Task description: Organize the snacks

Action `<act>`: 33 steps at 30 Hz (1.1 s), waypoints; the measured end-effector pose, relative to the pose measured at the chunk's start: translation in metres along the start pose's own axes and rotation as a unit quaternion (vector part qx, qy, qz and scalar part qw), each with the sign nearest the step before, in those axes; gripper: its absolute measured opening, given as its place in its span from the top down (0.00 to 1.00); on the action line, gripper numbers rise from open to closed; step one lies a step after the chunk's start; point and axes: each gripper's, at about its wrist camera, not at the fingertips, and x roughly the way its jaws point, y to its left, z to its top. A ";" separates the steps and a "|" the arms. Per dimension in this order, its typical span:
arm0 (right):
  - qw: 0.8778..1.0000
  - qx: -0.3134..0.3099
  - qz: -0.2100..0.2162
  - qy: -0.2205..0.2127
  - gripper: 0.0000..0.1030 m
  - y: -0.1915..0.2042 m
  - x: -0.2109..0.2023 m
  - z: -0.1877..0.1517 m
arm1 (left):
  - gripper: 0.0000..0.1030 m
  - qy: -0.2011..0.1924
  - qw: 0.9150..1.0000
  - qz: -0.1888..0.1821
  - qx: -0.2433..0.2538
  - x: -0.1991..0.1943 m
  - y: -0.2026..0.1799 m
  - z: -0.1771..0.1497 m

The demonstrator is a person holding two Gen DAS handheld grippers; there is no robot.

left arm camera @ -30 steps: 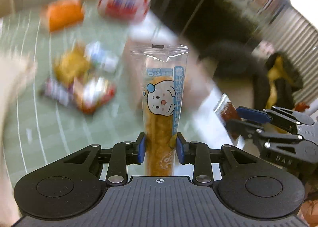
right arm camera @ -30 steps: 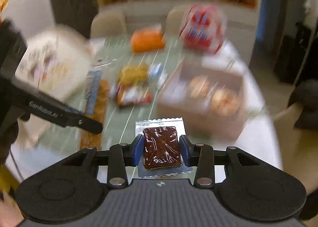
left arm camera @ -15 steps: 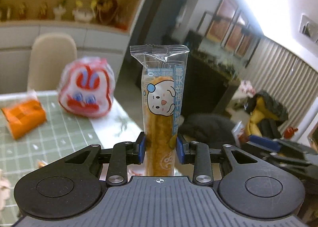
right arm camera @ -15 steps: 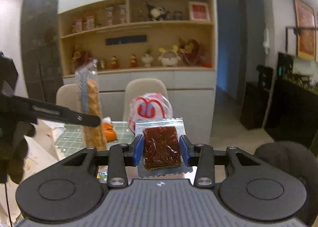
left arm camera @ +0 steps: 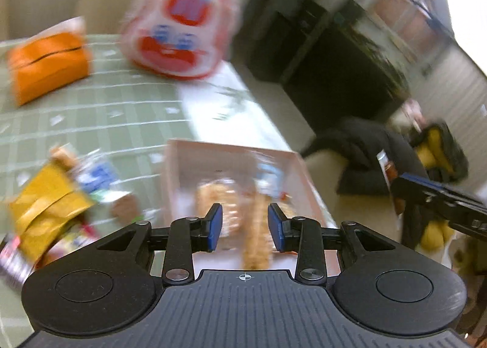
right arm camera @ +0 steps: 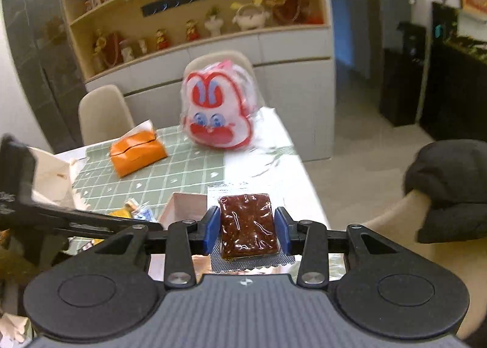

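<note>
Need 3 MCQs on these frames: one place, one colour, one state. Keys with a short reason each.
1. In the right wrist view, the orange pack lies:
A) left of the rabbit bag
B) on the floor
C) on a chair

2. The pads of the right gripper are:
A) red
B) blue
C) green

3. The right gripper is:
A) open, empty
B) shut on the brown snack packet
C) shut on a bottle

Key:
1. A, it sits to the bag's left.
2. B, both pads show blue.
3. B, the pads press the packet's sides.

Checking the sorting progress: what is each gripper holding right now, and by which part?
Right gripper clamps the flat dark-brown snack in clear wrapping by its two side edges. Left gripper holds nothing, open above the pink box.
</note>
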 end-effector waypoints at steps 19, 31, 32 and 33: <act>0.991 -0.051 0.080 0.099 0.39 0.095 0.088 0.016 | 0.64 0.003 0.968 0.116 -0.222 -0.076 0.117 -0.120; 0.970 -0.115 0.078 0.200 0.39 0.194 0.262 0.026 | 0.64 -0.001 0.954 0.106 -0.282 -0.122 0.111 -0.190; 0.971 -0.100 0.081 0.202 0.39 0.196 0.274 0.029 | 0.64 -0.001 0.951 0.112 -0.289 -0.126 0.114 -0.195; 0.971 -0.084 0.085 0.205 0.39 0.198 0.285 0.032 | 0.64 -0.002 0.948 0.118 -0.296 -0.130 0.118 -0.199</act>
